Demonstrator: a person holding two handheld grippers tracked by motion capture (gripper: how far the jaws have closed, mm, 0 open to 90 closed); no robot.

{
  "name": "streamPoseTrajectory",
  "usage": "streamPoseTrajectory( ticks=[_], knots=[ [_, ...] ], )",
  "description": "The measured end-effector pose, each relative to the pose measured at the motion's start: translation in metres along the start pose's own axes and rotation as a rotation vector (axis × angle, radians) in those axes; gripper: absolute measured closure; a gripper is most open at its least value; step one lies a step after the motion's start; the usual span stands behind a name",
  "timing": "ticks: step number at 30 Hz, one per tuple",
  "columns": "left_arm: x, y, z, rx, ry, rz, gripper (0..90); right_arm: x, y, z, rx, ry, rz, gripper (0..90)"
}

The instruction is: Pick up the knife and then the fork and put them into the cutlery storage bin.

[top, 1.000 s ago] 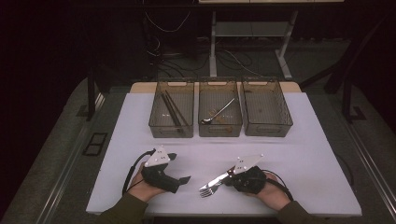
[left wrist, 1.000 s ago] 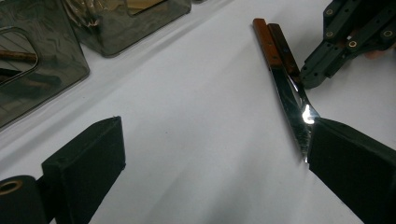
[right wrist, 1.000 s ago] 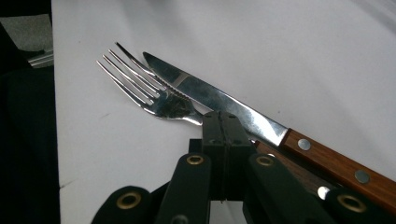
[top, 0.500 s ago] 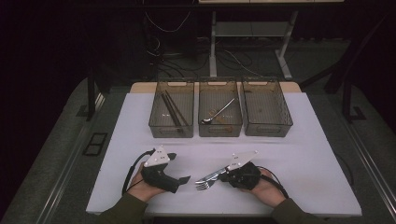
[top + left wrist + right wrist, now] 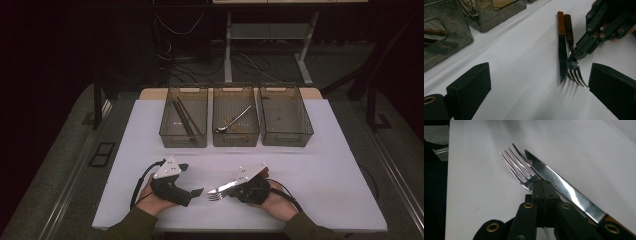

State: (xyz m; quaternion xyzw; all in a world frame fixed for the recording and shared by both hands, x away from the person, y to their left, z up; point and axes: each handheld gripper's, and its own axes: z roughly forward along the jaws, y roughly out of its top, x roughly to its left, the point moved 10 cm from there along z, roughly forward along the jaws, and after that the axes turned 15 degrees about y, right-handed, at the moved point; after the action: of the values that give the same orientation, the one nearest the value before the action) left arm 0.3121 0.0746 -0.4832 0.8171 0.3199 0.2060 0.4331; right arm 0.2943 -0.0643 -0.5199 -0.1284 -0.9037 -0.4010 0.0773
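1. A lab or test room, dim and bare.
2. A white table (image 5: 320,165) stands on a dark floor.
3. Loose cables (image 5: 175,30) and metal stands (image 5: 229,45) sit behind it.

The worktop (image 5: 325,170) is plain white; the fork (image 5: 573,70) and knife (image 5: 562,58) are shiny silver with reddish-brown handles; each claw is black.

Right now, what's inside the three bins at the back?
Left bin: dark chopsticks. Middle bin: a spoon. Right bin: nothing visible through its tinted walls, though the floor just behind the near wall is hidden.
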Motion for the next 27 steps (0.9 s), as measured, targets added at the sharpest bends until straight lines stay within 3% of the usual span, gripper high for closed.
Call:
streamPoseTrajectory(
  ticks=[10,27],
  knots=[
    [0.002,0.001,-0.001,-0.004,0.009,-0.002,3.7,-0.010,0.011,0.007,-0.005,-0.034,-0.007,90.0],
    [0.003,0.001,-0.001,-0.003,0.010,-0.005,3.7,-0.035,0.027,0.015,0.000,-0.099,0.035,90.0]
  ],
)
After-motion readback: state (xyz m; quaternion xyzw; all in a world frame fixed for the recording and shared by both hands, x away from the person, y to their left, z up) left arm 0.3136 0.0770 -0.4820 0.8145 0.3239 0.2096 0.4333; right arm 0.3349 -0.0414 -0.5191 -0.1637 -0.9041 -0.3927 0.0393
